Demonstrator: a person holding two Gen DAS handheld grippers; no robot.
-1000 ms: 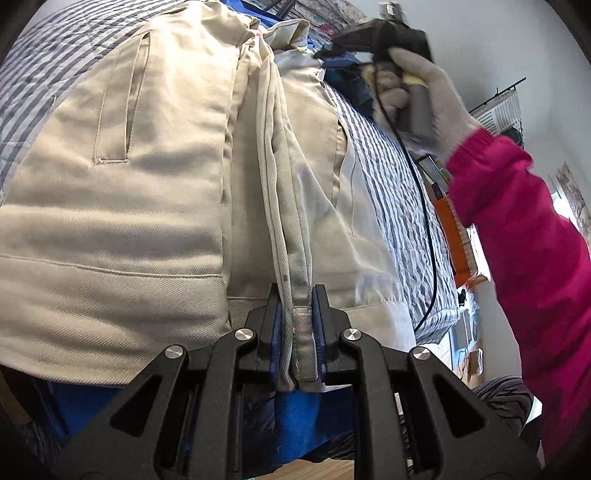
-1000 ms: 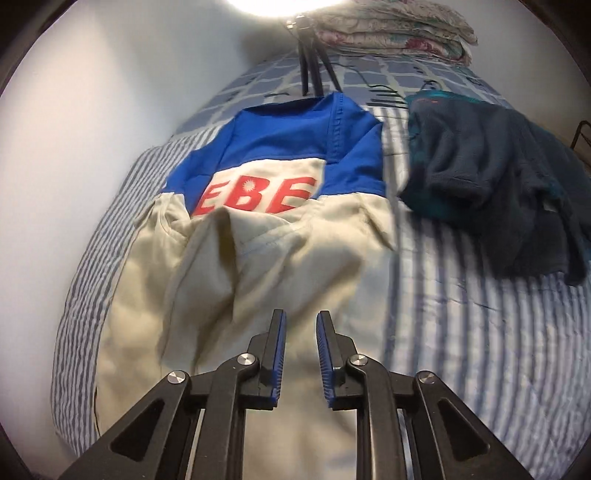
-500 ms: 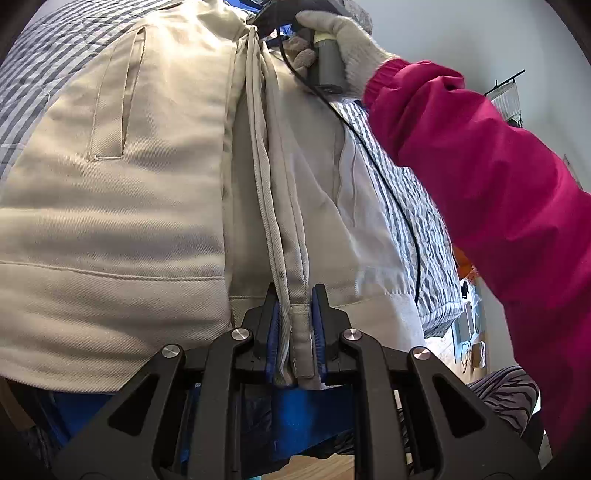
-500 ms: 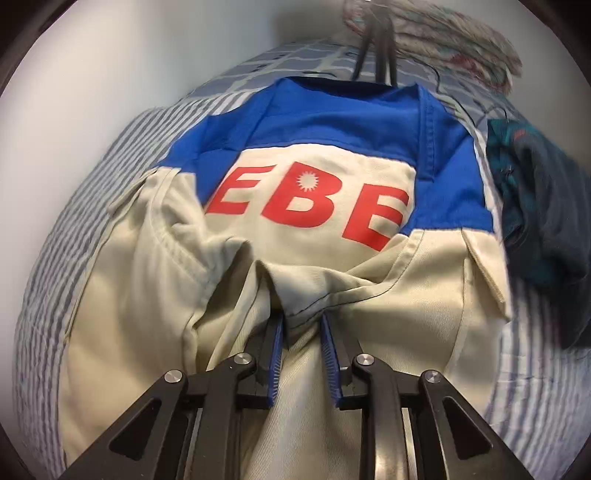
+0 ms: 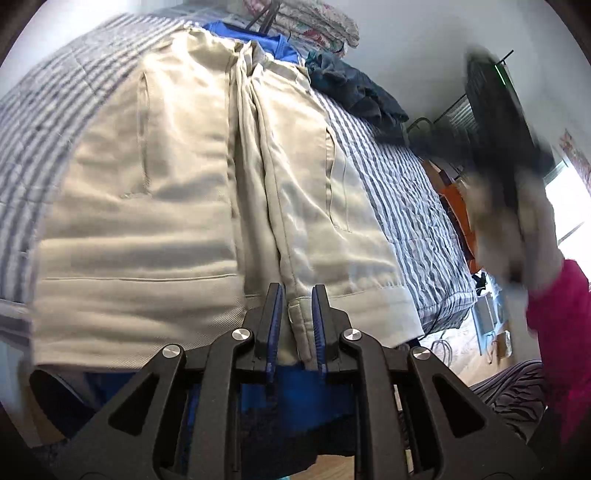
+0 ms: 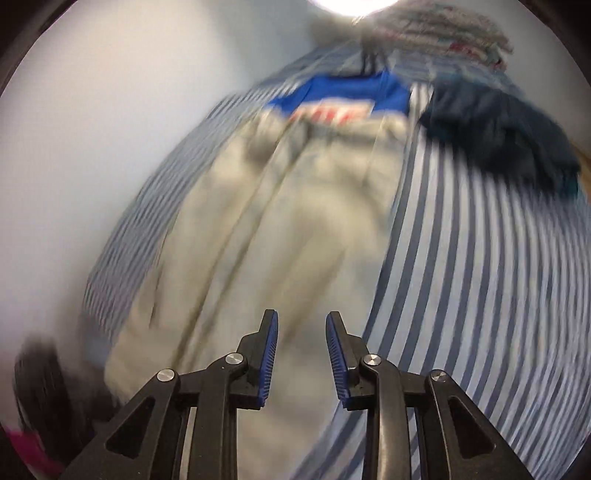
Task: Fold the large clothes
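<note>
A beige jacket (image 5: 155, 206) with a blue yoke and red letters lies on the striped bed, both front panels folded to the middle. It also shows, blurred, in the right wrist view (image 6: 266, 236). My left gripper (image 5: 296, 325) stands at the jacket's bottom hem with the front edge strip between its blue pads; the jaws are slightly parted. My right gripper (image 6: 301, 350) is open and empty, held above the jacket's lower part. In the left wrist view it is a dark blur at the right (image 5: 498, 122).
A dark blue garment (image 6: 498, 129) lies bunched on the striped bedspread (image 6: 461, 295) right of the jacket. Folded quilts (image 5: 317, 26) and a tripod stand at the bed's head. An orange object (image 5: 450, 195) sits beside the bed on the right.
My right gripper has pulled back from the jacket's collar area towards the hem and opened wider. My left gripper's jaws have loosened around the front edge strip.
</note>
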